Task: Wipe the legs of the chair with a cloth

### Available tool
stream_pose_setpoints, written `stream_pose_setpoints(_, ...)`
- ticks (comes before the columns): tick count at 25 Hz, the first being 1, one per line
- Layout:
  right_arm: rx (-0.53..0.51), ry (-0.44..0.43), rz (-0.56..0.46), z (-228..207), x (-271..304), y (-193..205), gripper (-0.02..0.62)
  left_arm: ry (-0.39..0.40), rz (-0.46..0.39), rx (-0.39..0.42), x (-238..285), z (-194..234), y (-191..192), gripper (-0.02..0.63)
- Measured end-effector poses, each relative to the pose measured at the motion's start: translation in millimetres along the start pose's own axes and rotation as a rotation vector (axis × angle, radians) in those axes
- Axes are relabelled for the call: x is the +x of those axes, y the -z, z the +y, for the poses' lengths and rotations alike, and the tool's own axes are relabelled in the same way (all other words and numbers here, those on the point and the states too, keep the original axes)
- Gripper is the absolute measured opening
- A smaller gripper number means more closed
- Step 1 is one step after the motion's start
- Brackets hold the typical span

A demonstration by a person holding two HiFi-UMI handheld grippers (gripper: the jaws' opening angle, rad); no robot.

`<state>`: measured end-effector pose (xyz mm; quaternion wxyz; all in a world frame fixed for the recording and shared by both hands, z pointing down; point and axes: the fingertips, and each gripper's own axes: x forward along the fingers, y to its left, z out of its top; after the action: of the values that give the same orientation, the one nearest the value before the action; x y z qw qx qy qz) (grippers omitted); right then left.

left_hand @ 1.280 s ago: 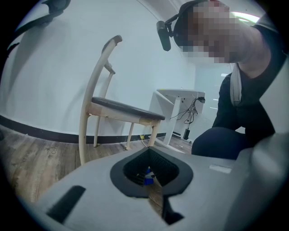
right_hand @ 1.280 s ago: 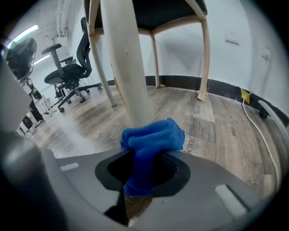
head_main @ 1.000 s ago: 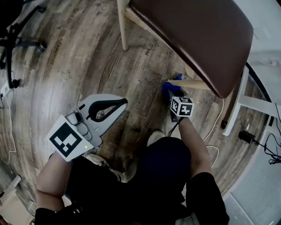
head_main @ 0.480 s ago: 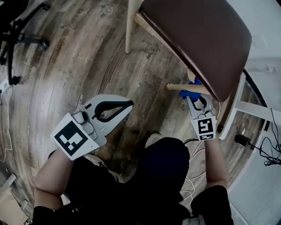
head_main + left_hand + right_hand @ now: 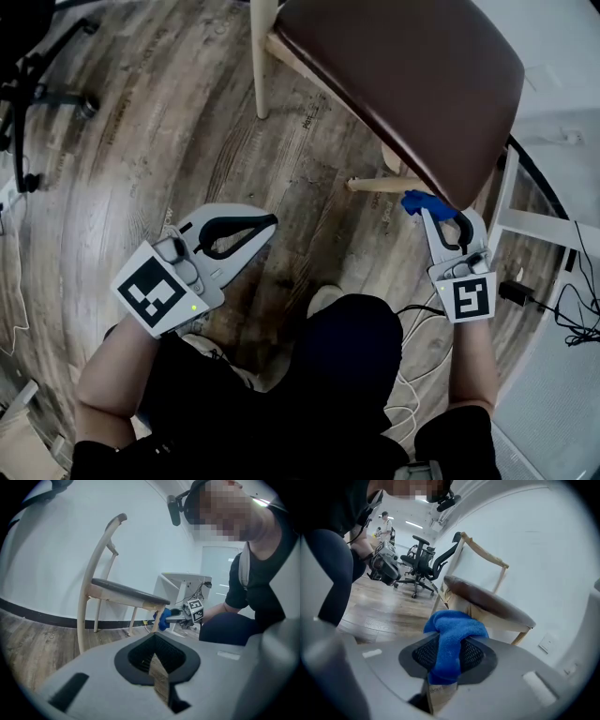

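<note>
Right tongs: the right gripper (image 5: 431, 214) is clamped on a blue cloth (image 5: 419, 200), which bunches up out of the dark pads and hangs over their front edge in the right gripper view (image 5: 452, 634).
Cloth's place: up under the edge of the brown seat (image 5: 403, 84), just beside the top of the nearest chair leg (image 5: 384, 185); from here I cannot tell whether it actually touches the wood.
Left tongs: the left gripper (image 5: 264, 225) is closed, tips meeting, with nothing between them; only a sliver of floor shows through the pads.
Left tongs' place: held low over the wooden floor (image 5: 141, 141), well apart from the chair, pointing towards it.
Chair: pale wooden frame, curved back; another leg (image 5: 261, 56) stands at the far side of the seat.
Person: crouching close to the chair, knees between the two arms.
Surroundings: a black office chair (image 5: 423, 566) stands farther back; cables (image 5: 562, 309) lie by a white frame (image 5: 525, 220) on the right.
</note>
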<state>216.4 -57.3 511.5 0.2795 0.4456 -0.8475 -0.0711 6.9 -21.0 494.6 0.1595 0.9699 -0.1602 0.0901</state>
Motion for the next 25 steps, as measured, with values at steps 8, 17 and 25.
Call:
stream_pose_setpoints(8,-0.006,0.009,-0.022,-1,-1,0,0.106,-0.005,-0.003,0.011,-2,-3,-3,0.008)
stream_pose_setpoints(17,0.361,0.047,-0.076,17,-14,4,0.104,0.002,-0.008,0.018,-6,-13,-8,0.008)
stream_pose_setpoints(25,0.890,0.172,-0.172,21,-4,-31,0.103,0.005,-0.023,-0.013,-21,-19,-7,0.008)
